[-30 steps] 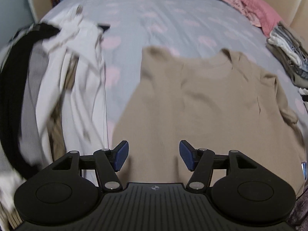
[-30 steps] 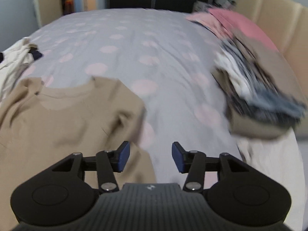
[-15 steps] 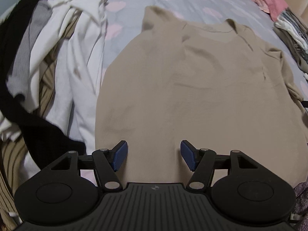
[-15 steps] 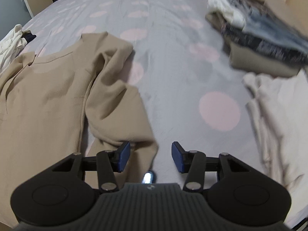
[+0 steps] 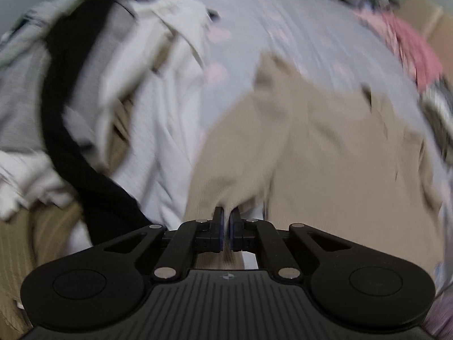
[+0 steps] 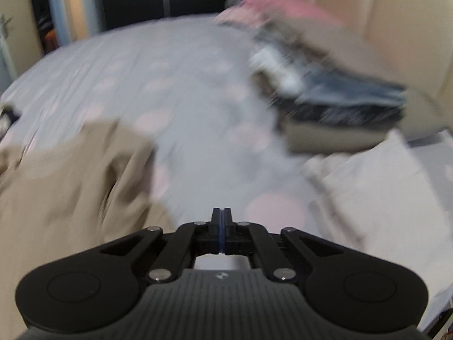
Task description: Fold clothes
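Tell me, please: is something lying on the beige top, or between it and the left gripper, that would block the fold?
Nothing visible does. The left gripper is shut on the near edge of the beige top, whose surface looks bare. The pile of unfolded clothes lies beside it, to the left.

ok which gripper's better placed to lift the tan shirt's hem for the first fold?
Left. The left gripper is already shut on the tan shirt hem, fabric bunched between its fingers. The right gripper looks shut with no cloth visible between its fingers, off the shirt's edge over the bedsheet.
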{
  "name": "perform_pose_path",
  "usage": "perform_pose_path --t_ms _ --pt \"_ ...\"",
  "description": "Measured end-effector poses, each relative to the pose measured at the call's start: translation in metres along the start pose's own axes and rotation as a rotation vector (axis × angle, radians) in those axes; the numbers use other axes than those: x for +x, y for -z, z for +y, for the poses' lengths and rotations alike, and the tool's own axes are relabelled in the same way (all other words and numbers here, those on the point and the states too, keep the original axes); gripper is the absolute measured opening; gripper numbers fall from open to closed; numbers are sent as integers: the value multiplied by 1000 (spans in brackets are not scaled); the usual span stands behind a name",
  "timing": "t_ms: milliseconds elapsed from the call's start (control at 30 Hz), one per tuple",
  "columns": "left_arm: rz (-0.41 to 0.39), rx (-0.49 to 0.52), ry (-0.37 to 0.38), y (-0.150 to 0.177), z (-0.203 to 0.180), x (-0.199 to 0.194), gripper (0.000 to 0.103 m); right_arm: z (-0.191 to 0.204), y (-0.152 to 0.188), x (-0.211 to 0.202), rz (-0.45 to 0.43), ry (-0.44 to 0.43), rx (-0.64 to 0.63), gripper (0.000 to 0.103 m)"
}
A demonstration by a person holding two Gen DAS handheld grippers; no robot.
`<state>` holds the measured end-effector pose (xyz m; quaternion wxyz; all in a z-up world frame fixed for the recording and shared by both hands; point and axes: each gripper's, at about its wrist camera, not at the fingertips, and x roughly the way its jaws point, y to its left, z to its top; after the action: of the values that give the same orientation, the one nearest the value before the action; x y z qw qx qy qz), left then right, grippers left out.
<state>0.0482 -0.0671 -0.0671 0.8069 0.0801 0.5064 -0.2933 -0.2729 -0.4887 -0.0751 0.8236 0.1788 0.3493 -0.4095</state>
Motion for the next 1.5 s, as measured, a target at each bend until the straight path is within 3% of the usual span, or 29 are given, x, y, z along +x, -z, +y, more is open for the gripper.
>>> perform_pose_path --t_ms 100,267,433,500,533,567,700,800,1000,1033,1067,1100,1167,1500 --pt "-74 -53 -10 -30 17 -27 2 -14 -9 -3 -10 38 22 0" --pt "-132 -86 -99 -77 43 -40 2 -18 -4 10 50 40 36 2" --pt "-91 -95 -155 -93 67 -13 2 -5 10 23 132 -18 -27 5" --pt "-51 -105 -151 -90 72 3 3 -3 15 26 158 -52 -33 17" --pt "-54 -114 -155 -88 72 6 6 -3 17 28 168 -65 -30 26" --pt "-56 -123 -159 -86 71 8 15 -3 19 30 178 -77 -25 28" --pt "-151 -69 -206 -81 56 2 50 -9 29 39 234 -121 31 28" --pt "-208 -17 -264 -80 43 -7 52 -8 35 48 285 -168 75 29" --pt "-279 -14 -242 -78 29 -19 57 7 44 64 356 -241 71 33" --pt "-269 -4 -242 -78 27 -17 57 11 46 64 356 -247 64 30" --pt "-261 5 -245 -77 26 -16 57 13 45 64 349 -251 57 14" --pt "-256 14 -248 -76 24 -15 57 14 44 63 344 -259 53 7" --pt "-246 33 -248 -73 22 -12 57 13 38 58 325 -241 60 7" --pt "-215 50 -188 -71 13 -8 57 -18 -27 10 63 18 -30 7"
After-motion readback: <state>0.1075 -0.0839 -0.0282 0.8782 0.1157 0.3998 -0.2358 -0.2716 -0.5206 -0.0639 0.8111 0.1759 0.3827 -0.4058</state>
